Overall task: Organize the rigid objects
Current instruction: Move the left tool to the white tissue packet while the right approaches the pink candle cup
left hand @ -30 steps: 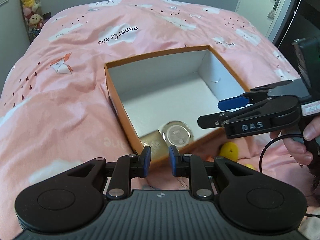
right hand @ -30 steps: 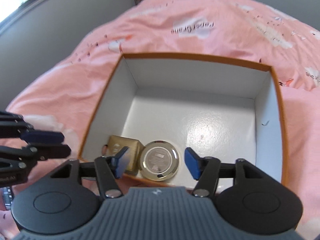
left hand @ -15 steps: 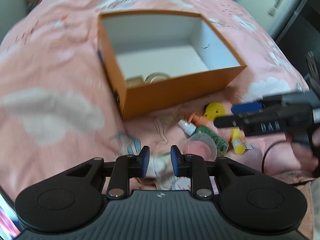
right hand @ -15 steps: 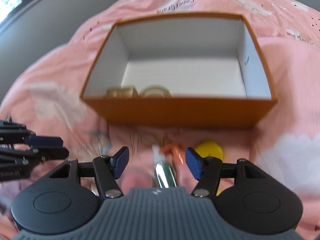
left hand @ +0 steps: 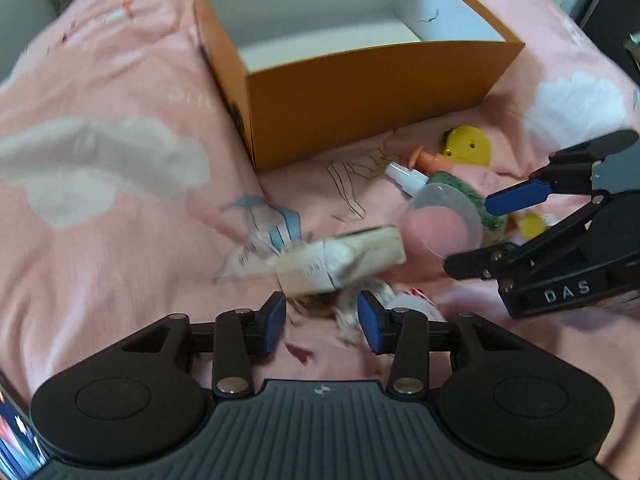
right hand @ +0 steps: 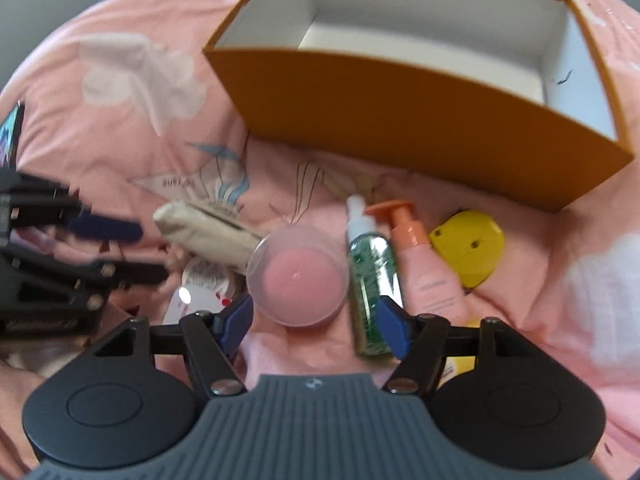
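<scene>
Two grippers low over a pink bedspread (left hand: 120,92), both with jaws spread and nothing between them. Left gripper (left hand: 322,322) sits just short of a small cream carton (left hand: 344,260), blurred, lying on its side on the cover. Right gripper (right hand: 314,320) hangs over a round clear tub with pink contents (right hand: 298,276); the tub lies ahead of the blue pads, not touched.

Items on the cover, left to right in the right wrist view: cream carton (right hand: 208,236), pink tub, green spray bottle (right hand: 370,276) lying flat, pink pump bottle with orange top (right hand: 424,268), yellow rounded case (right hand: 468,252). The bottles lie side by side, touching or nearly so.

Orange box (left hand: 360,84), white inside, stands open beyond the cluster, near it. Its floor is mostly hidden by the near wall from both views.
</scene>
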{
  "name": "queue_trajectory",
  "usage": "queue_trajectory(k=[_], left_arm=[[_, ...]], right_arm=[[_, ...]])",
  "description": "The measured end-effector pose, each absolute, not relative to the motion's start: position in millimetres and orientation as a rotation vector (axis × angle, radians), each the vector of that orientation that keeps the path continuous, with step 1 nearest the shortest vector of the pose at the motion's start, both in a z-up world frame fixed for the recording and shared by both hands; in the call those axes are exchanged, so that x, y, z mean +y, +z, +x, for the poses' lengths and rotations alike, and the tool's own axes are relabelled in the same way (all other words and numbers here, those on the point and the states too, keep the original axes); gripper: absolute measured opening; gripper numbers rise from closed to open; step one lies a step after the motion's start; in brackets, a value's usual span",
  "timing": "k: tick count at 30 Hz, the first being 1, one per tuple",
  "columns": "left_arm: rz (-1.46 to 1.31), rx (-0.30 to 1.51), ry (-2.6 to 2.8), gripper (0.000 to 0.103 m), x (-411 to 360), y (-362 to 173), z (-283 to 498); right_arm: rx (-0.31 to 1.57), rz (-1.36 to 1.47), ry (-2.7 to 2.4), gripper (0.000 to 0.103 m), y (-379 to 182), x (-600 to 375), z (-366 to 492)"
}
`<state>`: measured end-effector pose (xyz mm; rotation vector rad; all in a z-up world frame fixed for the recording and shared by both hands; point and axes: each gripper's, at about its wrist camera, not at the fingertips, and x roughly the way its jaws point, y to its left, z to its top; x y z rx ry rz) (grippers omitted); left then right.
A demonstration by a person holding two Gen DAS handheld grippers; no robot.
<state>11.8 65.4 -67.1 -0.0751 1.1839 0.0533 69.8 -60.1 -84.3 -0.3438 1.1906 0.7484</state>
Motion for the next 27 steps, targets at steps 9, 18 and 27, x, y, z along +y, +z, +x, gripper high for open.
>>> queue_trajectory(k=[9,18,27], left_arm=[[0.109,1.137,-0.023,0.062,52,-75,31],[0.176,1.148,-0.054,0.068,51,-87,44],[-0.007,1.137,0.018,0.033,73,-87,53]], right_arm=[[1.153,-0.377,0.773,0.067,-93,-47,76],[1.151,-0.325,0.797,0.07,-95,-46,91],[1.161,-0.227,0.802,0.059,-94,-46,105]])
